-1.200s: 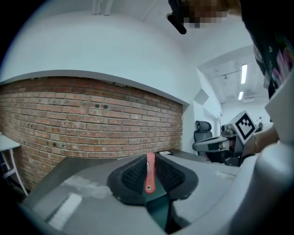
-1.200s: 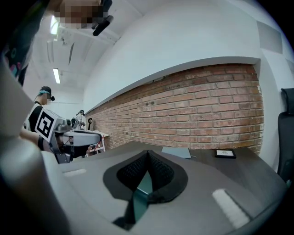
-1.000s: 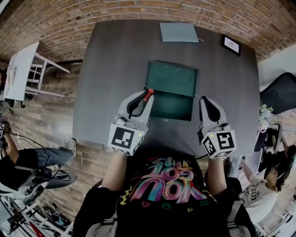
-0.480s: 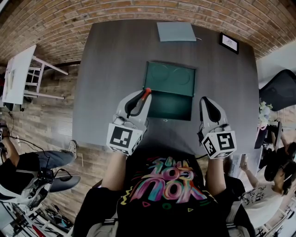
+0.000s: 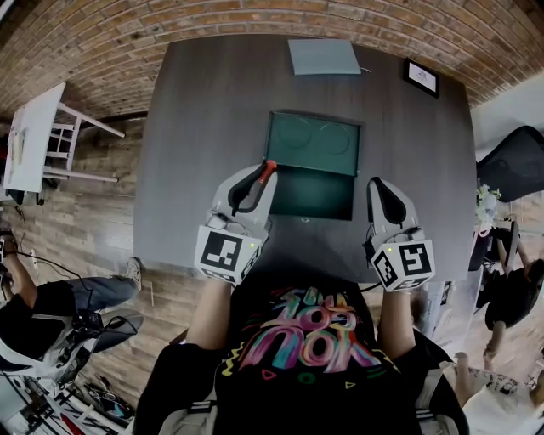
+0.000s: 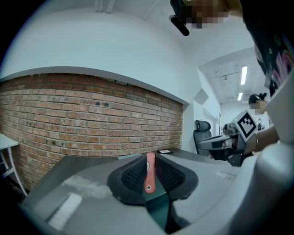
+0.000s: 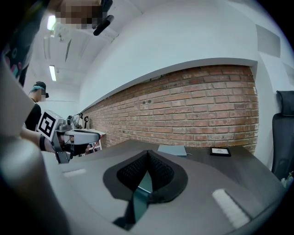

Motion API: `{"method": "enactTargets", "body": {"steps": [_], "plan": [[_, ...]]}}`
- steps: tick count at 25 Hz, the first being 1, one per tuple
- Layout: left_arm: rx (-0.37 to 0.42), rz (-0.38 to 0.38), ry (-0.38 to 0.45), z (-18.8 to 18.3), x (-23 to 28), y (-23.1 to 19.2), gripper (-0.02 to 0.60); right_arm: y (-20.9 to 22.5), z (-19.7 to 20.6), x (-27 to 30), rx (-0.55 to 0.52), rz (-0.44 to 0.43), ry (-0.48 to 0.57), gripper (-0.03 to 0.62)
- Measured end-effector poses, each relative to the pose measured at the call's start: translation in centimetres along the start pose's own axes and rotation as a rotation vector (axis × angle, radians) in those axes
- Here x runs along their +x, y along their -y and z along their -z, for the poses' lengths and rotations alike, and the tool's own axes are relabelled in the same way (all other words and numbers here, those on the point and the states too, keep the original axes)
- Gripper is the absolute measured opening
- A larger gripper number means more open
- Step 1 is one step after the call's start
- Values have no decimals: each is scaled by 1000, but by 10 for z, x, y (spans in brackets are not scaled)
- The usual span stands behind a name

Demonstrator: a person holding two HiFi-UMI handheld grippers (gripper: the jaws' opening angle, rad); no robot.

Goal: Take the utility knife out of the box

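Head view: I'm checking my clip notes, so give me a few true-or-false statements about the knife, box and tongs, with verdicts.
1. The left tongs hold the red knife. True.
2. The knife lies inside the box. False: the left tongs clamp it; the box looks empty.
3. The box stands open on the table. True.
4. The right tongs grip the box lid. False: they are shut on nothing, apart from the box.

Office-like lab, brick wall, office chair, ceiling strip lights (cabled gear on wood floor)
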State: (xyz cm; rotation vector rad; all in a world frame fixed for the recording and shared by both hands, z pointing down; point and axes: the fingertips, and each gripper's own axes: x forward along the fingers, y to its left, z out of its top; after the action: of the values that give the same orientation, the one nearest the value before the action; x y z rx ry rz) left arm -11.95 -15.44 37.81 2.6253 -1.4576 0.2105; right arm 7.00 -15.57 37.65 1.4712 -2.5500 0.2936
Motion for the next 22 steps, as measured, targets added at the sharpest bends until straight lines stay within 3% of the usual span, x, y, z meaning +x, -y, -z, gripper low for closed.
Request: {"method": "enactTargets", "body": {"steps": [19, 22], "plan": [[9, 21, -16, 4, 4, 4, 58, 1, 7, -4, 17, -3, -13, -2], [-21, 4, -31, 5, 3, 4, 60, 0, 8, -4, 20, -4, -13, -2]]}}
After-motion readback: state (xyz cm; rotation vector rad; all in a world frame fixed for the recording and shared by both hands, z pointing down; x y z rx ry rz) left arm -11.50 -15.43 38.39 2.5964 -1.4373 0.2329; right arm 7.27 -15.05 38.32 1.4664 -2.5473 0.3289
